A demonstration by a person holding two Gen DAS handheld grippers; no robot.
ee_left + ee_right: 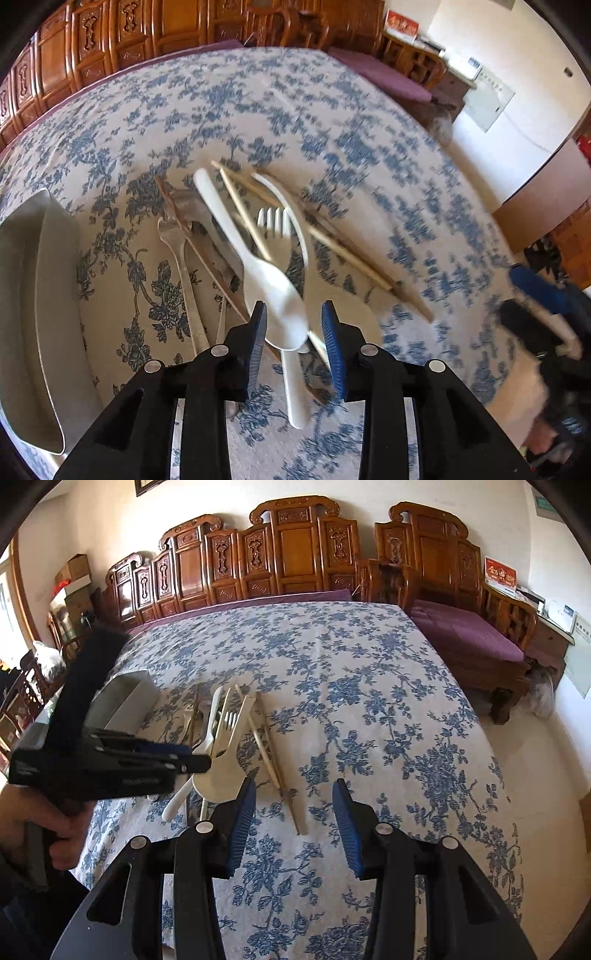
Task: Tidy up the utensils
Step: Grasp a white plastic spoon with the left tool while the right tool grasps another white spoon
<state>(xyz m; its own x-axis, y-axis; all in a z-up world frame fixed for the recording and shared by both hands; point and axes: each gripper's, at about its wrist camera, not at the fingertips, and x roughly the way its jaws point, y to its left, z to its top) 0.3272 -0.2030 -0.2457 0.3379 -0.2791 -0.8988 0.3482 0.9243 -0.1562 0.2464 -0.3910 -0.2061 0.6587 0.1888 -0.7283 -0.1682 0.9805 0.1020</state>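
Note:
A heap of utensils lies on the blue-flowered tablecloth [332, 110]: a white plastic spoon [273, 291], a white fork [275, 221], metal spoons [181, 258] and wooden chopsticks [343, 254]. My left gripper [293, 317] hangs right over the heap. Its jaws stand apart around the blurred bowl of the white spoon, and a gap shows at the right pad. In the right wrist view the left gripper [205, 762] comes in from the left above the heap [229, 731]. My right gripper [291, 812] is open over bare cloth, beside the chopstick tips [295, 819].
A grey metal tray [48, 295] stands left of the heap, also seen as the tray [125, 698] behind the left gripper. A hand [44, 819] holds the left tool. Carved wooden benches [295, 554] with purple cushions stand past the far table edge.

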